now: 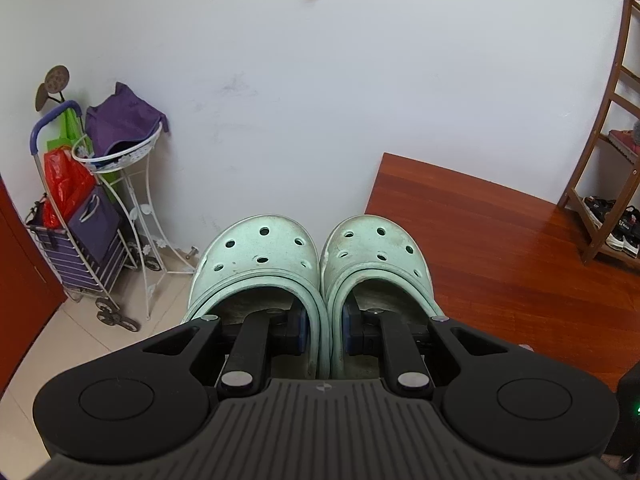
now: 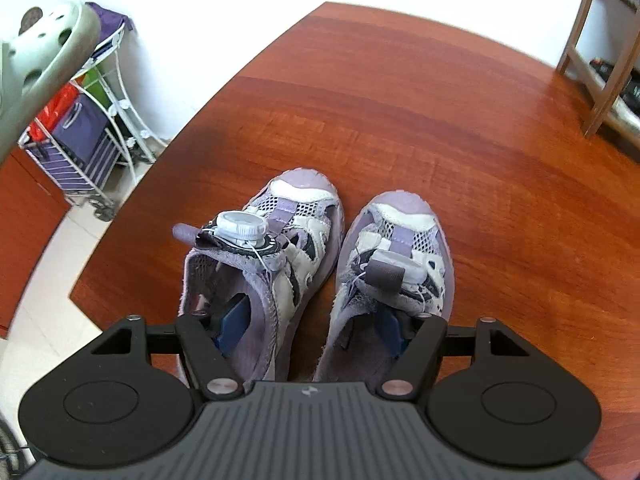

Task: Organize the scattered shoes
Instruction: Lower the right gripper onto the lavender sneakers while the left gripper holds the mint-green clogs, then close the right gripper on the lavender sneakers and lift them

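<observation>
A plain white wall (image 1: 320, 100) fills the view ahead, with a glossy reddish-brown wooden floor panel (image 1: 500, 248) ahead to the right and pale beige tiles (image 1: 80, 340) to the left. Far left by the wall stand a purple striped wire shopping trolley (image 1: 80, 256) and a white wire stand (image 1: 132, 200). A brown wooden slatted rack (image 1: 612, 140) stands far right.

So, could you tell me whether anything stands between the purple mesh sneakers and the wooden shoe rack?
Nothing visible does: only bare red-brown wooden floor lies between the purple mesh sneakers and the wooden shoe rack at upper right.
</observation>
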Demonstrator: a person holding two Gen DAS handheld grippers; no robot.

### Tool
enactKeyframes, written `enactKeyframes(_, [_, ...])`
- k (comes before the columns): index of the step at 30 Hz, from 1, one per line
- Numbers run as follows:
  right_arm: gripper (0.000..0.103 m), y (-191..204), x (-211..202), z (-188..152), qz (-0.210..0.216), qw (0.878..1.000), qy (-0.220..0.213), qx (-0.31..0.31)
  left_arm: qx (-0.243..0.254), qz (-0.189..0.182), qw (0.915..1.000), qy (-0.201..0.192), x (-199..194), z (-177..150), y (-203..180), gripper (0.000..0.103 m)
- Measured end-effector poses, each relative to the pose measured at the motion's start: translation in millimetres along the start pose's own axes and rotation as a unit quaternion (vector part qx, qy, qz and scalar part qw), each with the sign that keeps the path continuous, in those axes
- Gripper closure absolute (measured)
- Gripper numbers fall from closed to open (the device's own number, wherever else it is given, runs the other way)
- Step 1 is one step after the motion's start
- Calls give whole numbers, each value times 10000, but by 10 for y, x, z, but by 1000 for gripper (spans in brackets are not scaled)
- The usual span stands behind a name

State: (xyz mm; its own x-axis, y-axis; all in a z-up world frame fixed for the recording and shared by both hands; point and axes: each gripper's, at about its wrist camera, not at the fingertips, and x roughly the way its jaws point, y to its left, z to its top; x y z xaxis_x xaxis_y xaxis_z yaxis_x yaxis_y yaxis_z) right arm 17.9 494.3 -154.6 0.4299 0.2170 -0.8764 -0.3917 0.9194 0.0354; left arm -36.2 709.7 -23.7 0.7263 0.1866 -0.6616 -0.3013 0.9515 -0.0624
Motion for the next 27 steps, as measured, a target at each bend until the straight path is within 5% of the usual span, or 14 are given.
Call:
enactKeyframes(11, [87, -143, 38, -2, 10, 9990, -124, 436, 138, -134, 9998, 10, 80, 53, -122, 85])
enactKeyframes(27, [92, -823, -215, -39, -114, 9916, -274, 1262, 562, -680, 9961, -25, 211, 154, -719, 85])
